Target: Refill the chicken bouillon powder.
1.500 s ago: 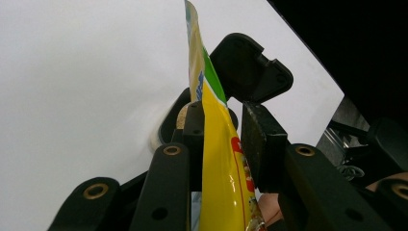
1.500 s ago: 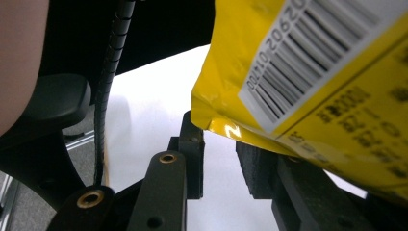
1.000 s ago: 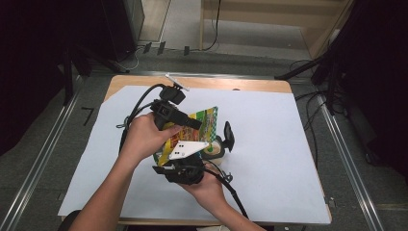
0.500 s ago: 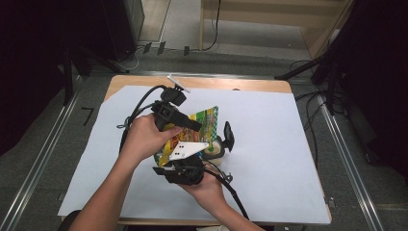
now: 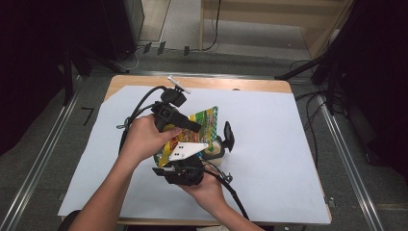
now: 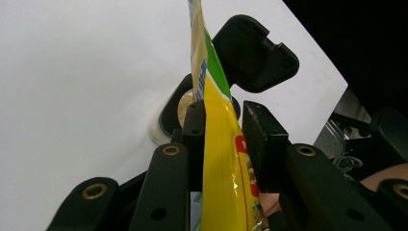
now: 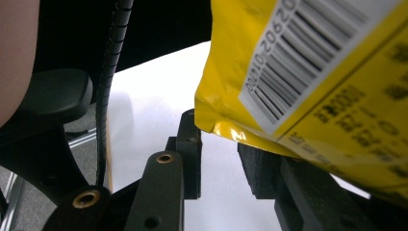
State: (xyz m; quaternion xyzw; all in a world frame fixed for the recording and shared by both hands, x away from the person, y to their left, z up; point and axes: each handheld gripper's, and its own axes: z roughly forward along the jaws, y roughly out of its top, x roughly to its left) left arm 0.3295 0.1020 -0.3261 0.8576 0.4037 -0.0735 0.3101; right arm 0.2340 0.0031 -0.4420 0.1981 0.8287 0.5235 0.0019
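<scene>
A yellow and green snack packet (image 5: 204,124) is held upright over the white sheet. My left gripper (image 5: 194,128) grips it from the left, and in the left gripper view the packet (image 6: 219,159) stands edge-on between the jaws of that gripper (image 6: 219,139), which is shut on it. My right gripper (image 5: 181,160) sits just below the packet in the person's right hand. In the right gripper view the packet's barcode corner (image 7: 288,72) hangs above my right gripper (image 7: 223,154), whose jaws stand apart with white paper showing between them.
A small round container (image 5: 214,150) with its black lid (image 5: 227,135) flipped up stands right beside the packet; in the left gripper view the container (image 6: 185,103) lies just beyond the jaws. A white sheet (image 5: 288,159) covers the wooden table (image 5: 260,85). Cables trail from both grippers.
</scene>
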